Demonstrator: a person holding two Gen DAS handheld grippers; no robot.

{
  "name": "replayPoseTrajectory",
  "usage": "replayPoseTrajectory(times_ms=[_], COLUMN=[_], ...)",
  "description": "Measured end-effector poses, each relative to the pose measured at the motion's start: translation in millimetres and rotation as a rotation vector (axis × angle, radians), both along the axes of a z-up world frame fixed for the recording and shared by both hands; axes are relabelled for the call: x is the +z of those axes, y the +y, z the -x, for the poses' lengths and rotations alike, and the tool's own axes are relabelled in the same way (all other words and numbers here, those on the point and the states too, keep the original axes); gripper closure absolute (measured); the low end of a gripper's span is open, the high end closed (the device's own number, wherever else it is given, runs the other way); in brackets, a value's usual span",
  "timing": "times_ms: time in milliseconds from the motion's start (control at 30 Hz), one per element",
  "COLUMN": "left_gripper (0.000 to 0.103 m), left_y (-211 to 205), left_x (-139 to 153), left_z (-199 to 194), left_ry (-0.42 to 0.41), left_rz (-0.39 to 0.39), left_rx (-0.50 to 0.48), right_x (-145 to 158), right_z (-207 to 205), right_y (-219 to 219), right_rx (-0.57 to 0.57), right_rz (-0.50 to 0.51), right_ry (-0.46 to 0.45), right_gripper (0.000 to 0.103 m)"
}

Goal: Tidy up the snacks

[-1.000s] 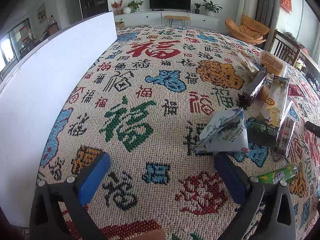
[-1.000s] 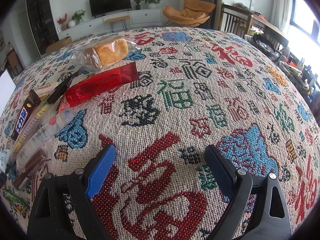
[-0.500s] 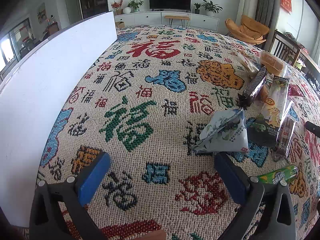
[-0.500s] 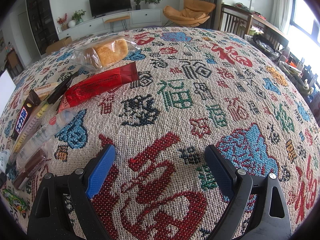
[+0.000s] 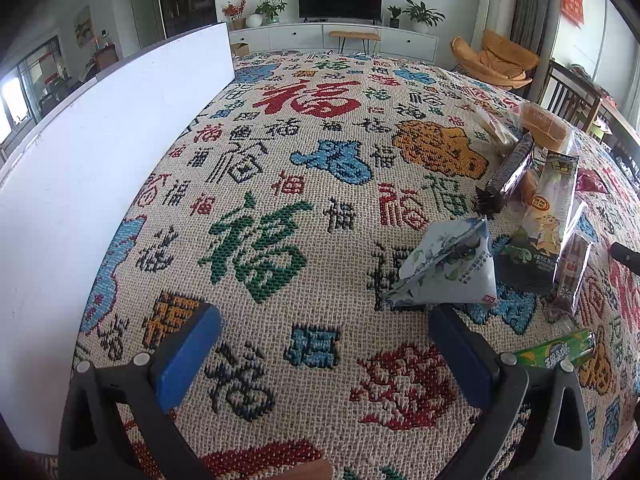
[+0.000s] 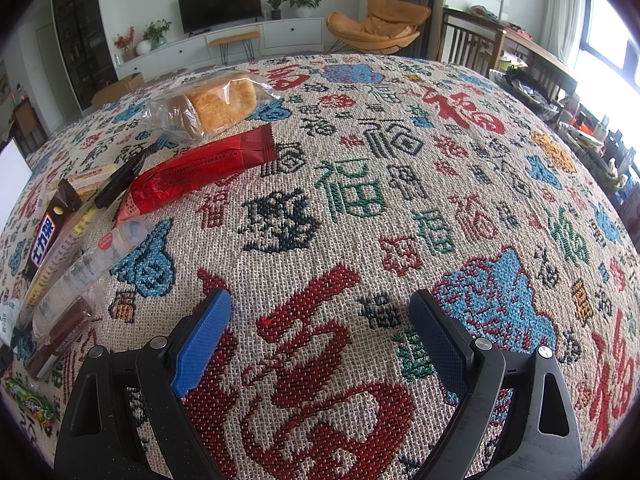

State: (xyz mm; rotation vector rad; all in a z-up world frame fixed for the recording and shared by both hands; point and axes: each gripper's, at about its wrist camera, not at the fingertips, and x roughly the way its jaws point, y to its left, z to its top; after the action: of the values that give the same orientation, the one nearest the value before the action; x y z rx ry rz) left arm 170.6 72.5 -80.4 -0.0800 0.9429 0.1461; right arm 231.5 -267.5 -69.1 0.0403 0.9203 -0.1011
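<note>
Snacks lie in a loose group on the patterned tablecloth [image 5: 280,168]. In the left wrist view a pale blue triangular packet [image 5: 448,270] lies just ahead of my right finger, with a dark bar [image 5: 510,170], a green dinosaur packet [image 5: 548,216], bagged bread [image 5: 544,126] and a green candy pack [image 5: 560,348] beyond. My left gripper [image 5: 324,344] is open and empty. In the right wrist view the bread [image 6: 216,104], a red packet [image 6: 200,172], a brown chocolate bar [image 6: 44,236] and clear-wrapped sticks [image 6: 68,280] lie to the left. My right gripper [image 6: 320,332] is open and empty over bare cloth.
A tall white board [image 5: 100,152] stands along the table's left side. Wooden chairs [image 6: 472,44] and a cluttered side table [image 6: 580,120] stand at the right. A TV cabinet [image 5: 340,36] and an orange lounge chair [image 5: 500,56] are beyond the far edge.
</note>
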Motion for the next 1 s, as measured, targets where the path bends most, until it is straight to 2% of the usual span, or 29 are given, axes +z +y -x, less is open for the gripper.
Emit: replayPoseTrajectory(times_ms=[267, 367, 467, 533, 633, 733, 800, 867, 900, 933, 1000], left_gripper=[0.0, 0.0, 0.0, 0.0, 0.0, 0.0, 0.002, 0.025, 0.039, 0.056, 0.056], left_y=[0, 1, 8, 10, 0, -22, -36, -41, -40, -36, -24], left_x=[0, -1, 3, 11, 31, 34, 27, 15, 12, 15, 19], left_z=[0, 2, 6, 8, 0, -21, -37, -47, -48, -45, -39], left_ry=[0.001, 0.021, 0.08, 0.074, 0.028, 0.044, 0.068, 0.1, 0.112, 0.087, 0.105], left_rz=[0.001, -0.004, -0.006, 0.014, 0.092, 0.104, 0.073, 0.035, 0.04, 0.042, 0.096], left_rx=[-0.003, -0.08, -0.181, -0.203, -0.251, -0.267, -0.271, -0.241, -0.239, -0.245, -0.271], right_x=[0, 0, 0, 0, 0, 0, 0, 0, 0, 0, 0], right_z=[0, 0, 0, 0, 0, 0, 0, 0, 0, 0, 0], right_y=[0, 0, 0, 0, 0, 0, 0, 0, 0, 0, 0], right_rx=[0.0, 0.0, 0.0, 0.0, 0.0, 0.0, 0.0, 0.0, 0.0, 0.0, 0.0], right_rz=[0.0, 0.0, 0.0, 0.0, 0.0, 0.0, 0.0, 0.0, 0.0, 0.0, 0.0], right_ry=[0.0, 0.0, 0.0, 0.0, 0.0, 0.0, 0.0, 0.0, 0.0, 0.0, 0.0], right_gripper=[0.01, 0.01, 0.01, 0.01, 0.01, 0.01, 0.01, 0.01, 0.01, 0.01, 0.01])
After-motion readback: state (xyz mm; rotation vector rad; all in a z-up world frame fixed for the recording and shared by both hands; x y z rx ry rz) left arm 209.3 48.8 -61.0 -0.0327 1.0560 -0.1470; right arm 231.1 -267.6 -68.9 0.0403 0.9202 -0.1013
